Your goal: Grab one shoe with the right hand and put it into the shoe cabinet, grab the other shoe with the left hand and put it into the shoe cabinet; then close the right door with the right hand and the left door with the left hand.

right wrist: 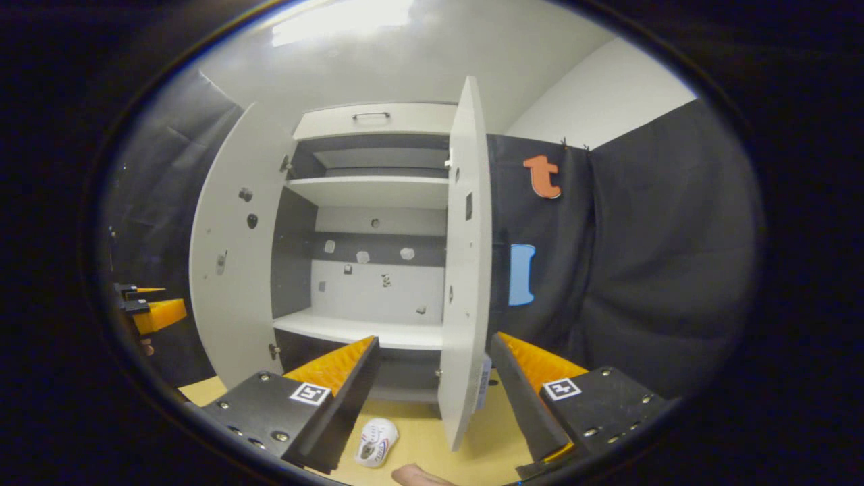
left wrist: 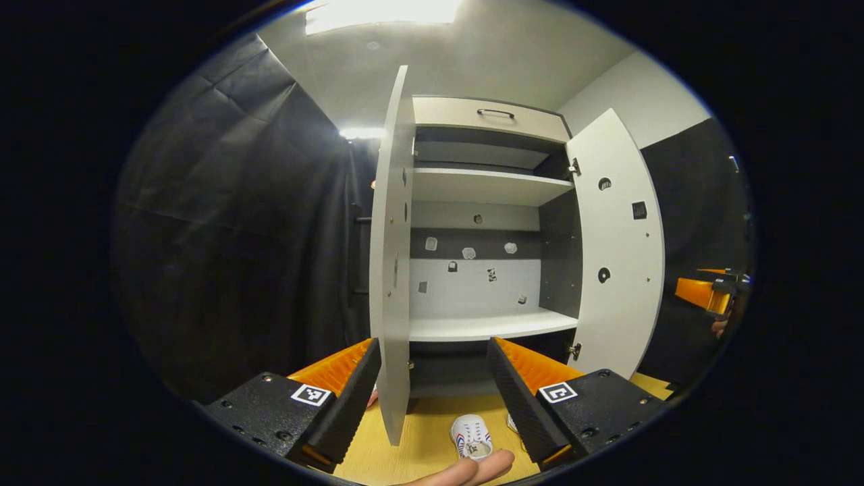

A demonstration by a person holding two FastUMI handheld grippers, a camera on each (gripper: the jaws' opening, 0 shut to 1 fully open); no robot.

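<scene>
right gripper [right wrist: 432, 398] open, fingers straddling the edge of the open right door [right wrist: 466, 270]; shoe cabinet [right wrist: 371, 192] open, white shoe [right wrist: 376, 442] on the wooden floor [right wrist: 418, 439] below.

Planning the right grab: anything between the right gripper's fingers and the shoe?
Nothing: in the right gripper view, bare wooden floor lies between the open right gripper and the shoe; right door stands beside.
</scene>
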